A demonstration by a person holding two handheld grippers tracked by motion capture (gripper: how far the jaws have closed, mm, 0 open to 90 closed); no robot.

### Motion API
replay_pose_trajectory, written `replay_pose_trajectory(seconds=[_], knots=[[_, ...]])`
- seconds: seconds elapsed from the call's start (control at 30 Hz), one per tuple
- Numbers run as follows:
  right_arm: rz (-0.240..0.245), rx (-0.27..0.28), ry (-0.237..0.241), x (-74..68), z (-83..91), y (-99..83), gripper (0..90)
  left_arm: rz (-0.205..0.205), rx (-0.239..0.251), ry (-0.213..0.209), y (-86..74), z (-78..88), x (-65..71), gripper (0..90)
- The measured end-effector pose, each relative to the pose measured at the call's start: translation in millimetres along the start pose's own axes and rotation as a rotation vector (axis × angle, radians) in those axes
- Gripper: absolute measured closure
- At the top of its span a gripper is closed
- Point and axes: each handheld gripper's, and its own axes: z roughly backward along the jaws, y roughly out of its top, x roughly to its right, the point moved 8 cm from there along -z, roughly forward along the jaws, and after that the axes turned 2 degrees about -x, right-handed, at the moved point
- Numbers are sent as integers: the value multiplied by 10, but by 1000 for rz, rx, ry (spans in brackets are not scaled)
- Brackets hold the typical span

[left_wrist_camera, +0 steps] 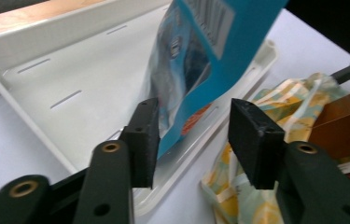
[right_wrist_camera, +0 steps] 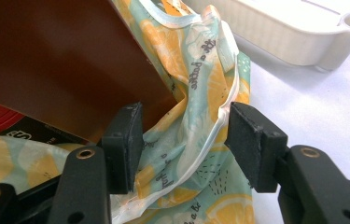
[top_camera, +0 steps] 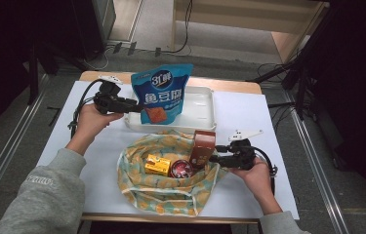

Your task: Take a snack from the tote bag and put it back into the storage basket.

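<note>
Blue plastic pouch with white lettering (top_camera: pixel 162 92) stands upright, its lower end in the shallow white plastic tray (top_camera: pixel 205 105) at the far side of the surface (top_camera: pixel 249 112). Its long axis runs near vertical, top edge up, printed face toward the person, leaning slightly.

The left tool (top_camera: pixel 128 104) has the pouch's lower edge between its jaws. In the left gripper view the left pad (left_wrist_camera: pixel 141 140) touches the film, but the other pad (left_wrist_camera: pixel 252 140) stands clear of it. State: released, not yet clamped.

The right tool (top_camera: pixel 214 155) sits at the rim of the yellow-and-teal lemon-print fabric bag (top_camera: pixel 163 192). Bunched cloth lies between its pads; whether they pinch it cannot be told. A brown cardboard box (top_camera: pixel 203 146) stands in the bag's mouth, with a small yellow box (top_camera: pixel 157 164) and a red round tin (top_camera: pixel 181 168) beside it.

Risks, as judged:
- With only one pad bearing, the pouch could tip over inside the tray or slide out along the jaw.
- A bite near the pouch's corner may let the slick film twist and swing.
- If the cloth slackens, the bag's mouth may sag and the brown box may topple.
</note>
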Motion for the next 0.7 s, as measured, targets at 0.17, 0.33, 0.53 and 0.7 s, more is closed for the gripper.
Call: replay_pose_trajectory(seconds=[0.17, 0.33, 0.53, 0.7], knots=[[0, -1, -3, -3, -1, 2, 465, 14, -7, -1, -39, -69, -5, 654], [4, 4, -6, 15, 1, 5, 465, 28, -20, 1, -43, -135, 8, 783], [4, 4, -7, 15, 4, 6, 466, 41, -25, 15, -46, -154, 0, 846], [8, 8, -11, 17, 6, 11, 465, 55, -11, 26, -26, -190, 5, 896]])
